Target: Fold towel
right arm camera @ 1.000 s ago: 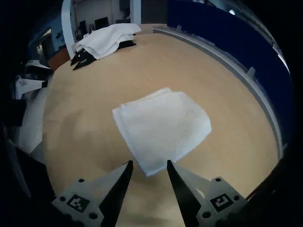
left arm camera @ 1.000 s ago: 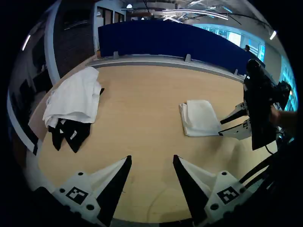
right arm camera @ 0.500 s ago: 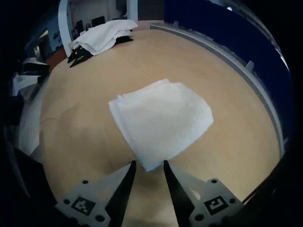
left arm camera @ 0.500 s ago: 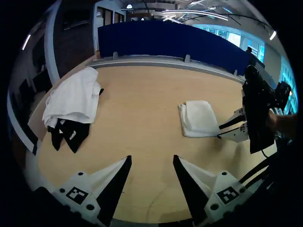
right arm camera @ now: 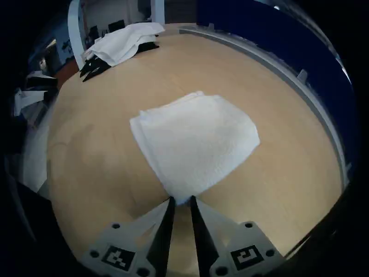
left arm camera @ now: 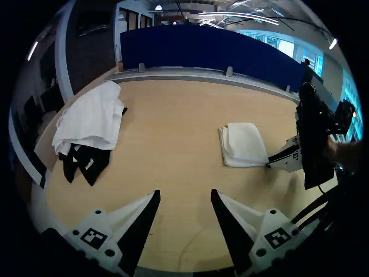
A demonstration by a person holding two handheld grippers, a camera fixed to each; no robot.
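Note:
A white towel [left arm camera: 242, 143], folded into a small thick rectangle, lies flat on the wooden table [left arm camera: 175, 111]. In the right gripper view its near corner sits between my right gripper's [right arm camera: 181, 201] fingers, which have closed in on it; the rest of the towel [right arm camera: 198, 136] stretches away ahead. From the left gripper view, that right gripper [left arm camera: 268, 162] is at the towel's right corner, held by a hand [left arm camera: 343, 150]. My left gripper [left arm camera: 183, 194] hangs open over the table's near part, well short of the towel, with nothing between its fingers.
A heap of white cloth [left arm camera: 90, 117] lies over a black garment [left arm camera: 85, 161] at the table's left edge, also seen far off as a cloth heap [right arm camera: 122, 44]. A blue partition [left arm camera: 207, 48] runs along the table's back edge.
My right gripper has narrowed from wide open to closed on the towel's near corner. The left gripper has stayed still and open.

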